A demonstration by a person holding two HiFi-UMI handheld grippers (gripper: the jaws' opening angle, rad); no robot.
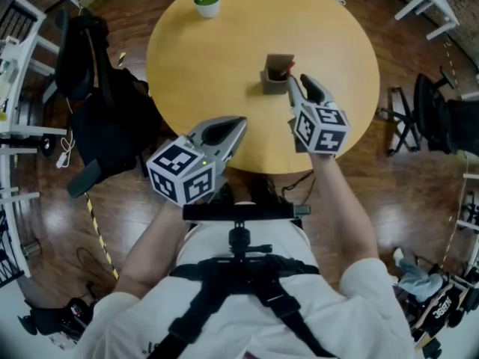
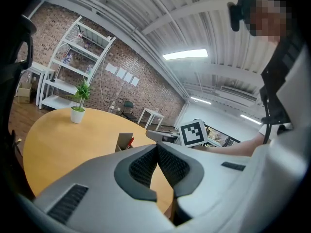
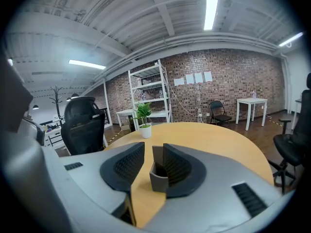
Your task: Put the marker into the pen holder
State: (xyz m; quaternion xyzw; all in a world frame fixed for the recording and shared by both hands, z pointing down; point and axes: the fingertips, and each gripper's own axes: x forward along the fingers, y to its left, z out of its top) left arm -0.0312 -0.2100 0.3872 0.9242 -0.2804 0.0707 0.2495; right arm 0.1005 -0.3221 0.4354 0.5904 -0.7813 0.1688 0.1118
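The right tongs point(image 3: 152, 152), parted and gripping nothing, frame the dark square pen holder point(image 3: 157, 174) at centre frame, where the red marker point(image 1: 282, 71) already stands, so a straight retreat without nudging it across the round wooden worktop point(image 1: 209, 58) seems wisest; the left tongs point(image 2: 157, 149) are pressed together, empty.

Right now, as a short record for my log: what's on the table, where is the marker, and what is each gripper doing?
table: round wooden table with a pen holder and a potted plant on it
marker: red marker already standing in the pen holder
left gripper: jaws together, empty, at the table's near edge
right gripper: jaws apart, close to the pen holder, which shows in their gap
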